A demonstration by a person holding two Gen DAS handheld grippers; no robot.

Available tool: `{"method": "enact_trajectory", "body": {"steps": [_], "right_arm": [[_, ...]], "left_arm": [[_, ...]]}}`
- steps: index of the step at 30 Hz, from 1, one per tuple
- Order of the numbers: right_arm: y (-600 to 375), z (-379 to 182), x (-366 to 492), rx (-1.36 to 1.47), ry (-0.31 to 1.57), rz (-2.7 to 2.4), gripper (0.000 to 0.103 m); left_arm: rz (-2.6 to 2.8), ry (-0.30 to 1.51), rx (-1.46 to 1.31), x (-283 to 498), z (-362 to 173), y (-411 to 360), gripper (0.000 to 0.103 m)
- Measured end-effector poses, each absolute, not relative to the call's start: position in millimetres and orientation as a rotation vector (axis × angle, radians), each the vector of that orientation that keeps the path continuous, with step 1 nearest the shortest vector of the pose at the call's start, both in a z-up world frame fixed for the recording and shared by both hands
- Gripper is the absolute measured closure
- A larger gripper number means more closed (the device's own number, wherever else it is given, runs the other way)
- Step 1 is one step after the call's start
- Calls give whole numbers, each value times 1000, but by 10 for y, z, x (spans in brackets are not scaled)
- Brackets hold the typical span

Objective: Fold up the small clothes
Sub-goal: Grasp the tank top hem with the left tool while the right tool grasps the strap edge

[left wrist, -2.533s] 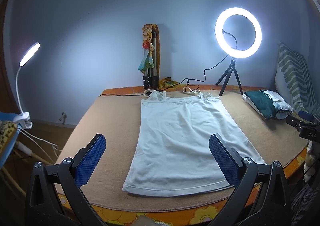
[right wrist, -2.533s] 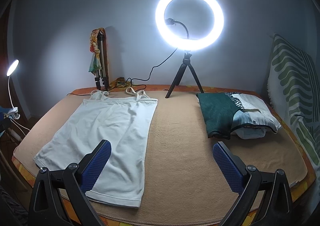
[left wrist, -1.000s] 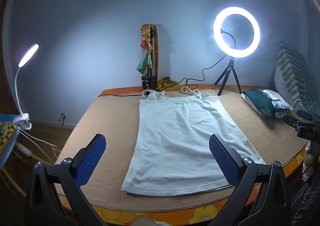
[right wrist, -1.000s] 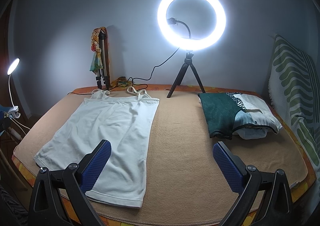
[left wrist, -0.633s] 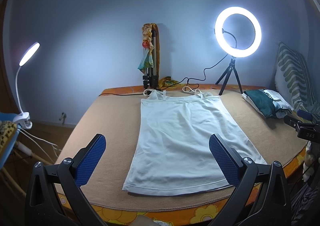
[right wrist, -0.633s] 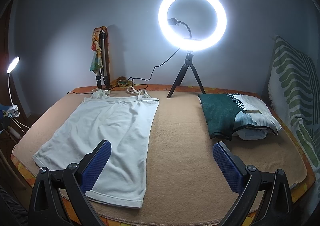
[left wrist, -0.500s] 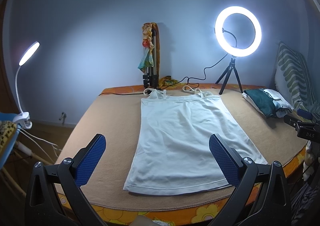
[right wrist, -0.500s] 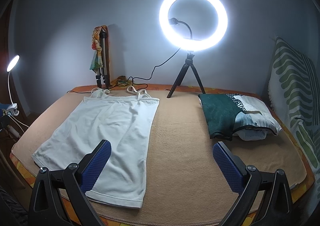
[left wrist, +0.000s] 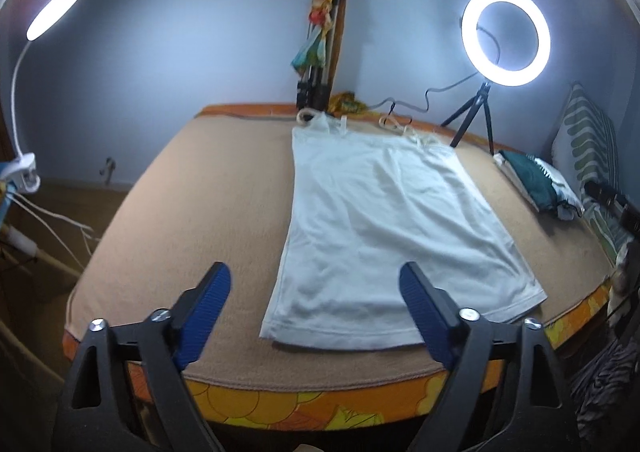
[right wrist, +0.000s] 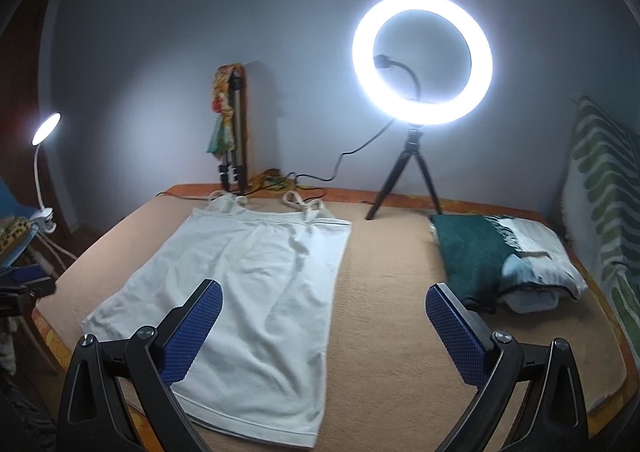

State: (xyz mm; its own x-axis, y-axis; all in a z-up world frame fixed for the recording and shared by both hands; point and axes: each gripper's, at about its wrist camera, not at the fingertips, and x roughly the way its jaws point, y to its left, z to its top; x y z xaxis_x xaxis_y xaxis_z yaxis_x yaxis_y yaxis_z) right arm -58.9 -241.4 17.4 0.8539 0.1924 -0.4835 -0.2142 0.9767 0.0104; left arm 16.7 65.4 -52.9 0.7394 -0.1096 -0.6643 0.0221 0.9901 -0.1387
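A white strappy top point(left wrist: 384, 220) point(right wrist: 256, 292) lies flat on the tan blanket point(left wrist: 208, 204) point(right wrist: 392, 324), straps toward the wall and hem toward me. My left gripper point(left wrist: 314, 288) hovers above the hem's left corner; its jaws are closing, with nothing pinched between the blue pads. My right gripper point(right wrist: 324, 302) stands open above the top's right edge, its left finger point(right wrist: 192, 328) over the cloth, and holds nothing. Part of the left gripper point(right wrist: 24, 284) shows at the far left of the right wrist view.
A folded pile of dark green and white clothes point(left wrist: 536, 180) point(right wrist: 500, 260) lies at the right. A ring light on a tripod point(left wrist: 505, 37) point(right wrist: 422, 60) and a folded tripod point(left wrist: 320, 52) stand at the wall. A striped cushion point(right wrist: 608, 188) leans at the right; a clip lamp point(left wrist: 52, 12) at the left.
The left gripper has dropped and come in over the bed's near edge, tilting, and its jaws have narrowed. The right gripper has drifted slightly closer to the top.
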Motion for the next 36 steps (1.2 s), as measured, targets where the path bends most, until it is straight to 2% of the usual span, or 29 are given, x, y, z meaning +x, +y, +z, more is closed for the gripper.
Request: {"method": "enact_trajectory", "body": {"steps": [1, 3, 7, 9, 11, 13, 23, 25, 36], "right_arm": [[-2334, 210, -527, -61, 513, 238, 0], [-2184, 265, -424, -83, 527, 285, 0], [-1802, 344, -179, -120, 565, 406, 0], [-1579, 370, -50, -138, 588, 466, 0], [-1345, 390, 78, -149, 609, 517, 0], [-1142, 404, 222, -152, 636, 557, 2], [-301, 146, 1277, -110, 866, 638, 24], [-181, 50, 1489, -89, 925, 638, 36], [537, -484, 2456, -73, 1087, 599, 47]], "left_arm": [[-73, 756, -132, 181, -575, 693, 30], [-69, 794, -167, 215, -663, 785, 32], [-77, 849, -215, 280, -801, 888, 44], [-75, 870, -215, 326, -868, 903, 45], [-85, 891, -241, 367, -924, 922, 53], [-95, 909, -257, 407, -978, 931, 54], [-123, 965, -308, 546, -1119, 953, 62], [-130, 976, -313, 553, -1151, 955, 63], [-135, 1023, -408, 608, -1356, 1045, 72]]}}
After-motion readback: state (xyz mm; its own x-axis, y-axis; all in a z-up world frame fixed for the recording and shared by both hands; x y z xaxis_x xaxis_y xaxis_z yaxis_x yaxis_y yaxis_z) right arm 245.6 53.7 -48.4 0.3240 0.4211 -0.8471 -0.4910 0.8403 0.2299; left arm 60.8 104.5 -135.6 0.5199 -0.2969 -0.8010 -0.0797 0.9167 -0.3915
